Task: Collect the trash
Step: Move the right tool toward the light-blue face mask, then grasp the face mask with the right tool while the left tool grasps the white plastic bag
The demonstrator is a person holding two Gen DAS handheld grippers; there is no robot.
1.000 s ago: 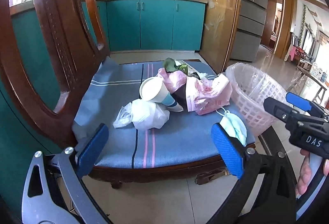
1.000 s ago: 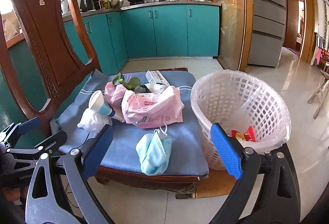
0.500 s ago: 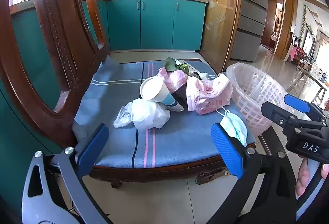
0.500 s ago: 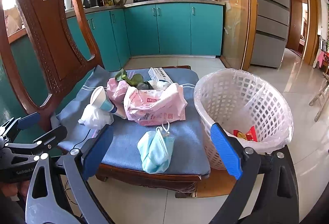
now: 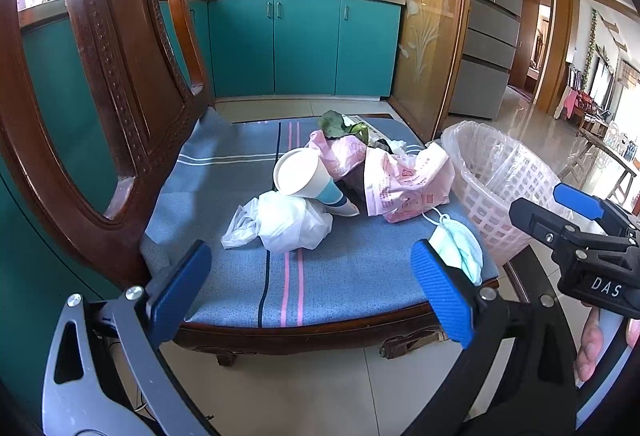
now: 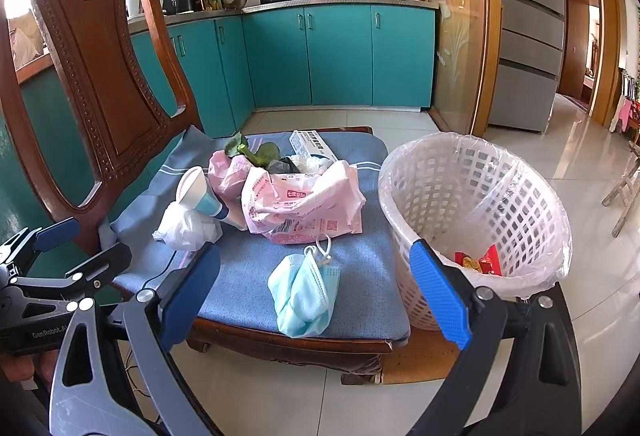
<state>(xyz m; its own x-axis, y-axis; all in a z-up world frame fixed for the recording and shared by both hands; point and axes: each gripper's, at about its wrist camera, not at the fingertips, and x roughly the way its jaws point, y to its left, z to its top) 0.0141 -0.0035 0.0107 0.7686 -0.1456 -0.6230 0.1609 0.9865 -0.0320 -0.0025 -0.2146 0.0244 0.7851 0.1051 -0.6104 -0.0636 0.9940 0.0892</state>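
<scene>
Both hand-held grippers, left [image 5: 310,288] and right [image 6: 316,288], edge closer, jaws wide and empty, trash still piled on the chair [image 6: 256,256], mask [image 6: 304,292] at six o'clock, basket [image 6: 476,220] at three, nothing picked yet.

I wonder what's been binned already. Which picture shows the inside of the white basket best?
The right wrist view: the basket opens toward it, with a red wrapper at the bottom. The left wrist view shows only its rim and liner.
</scene>
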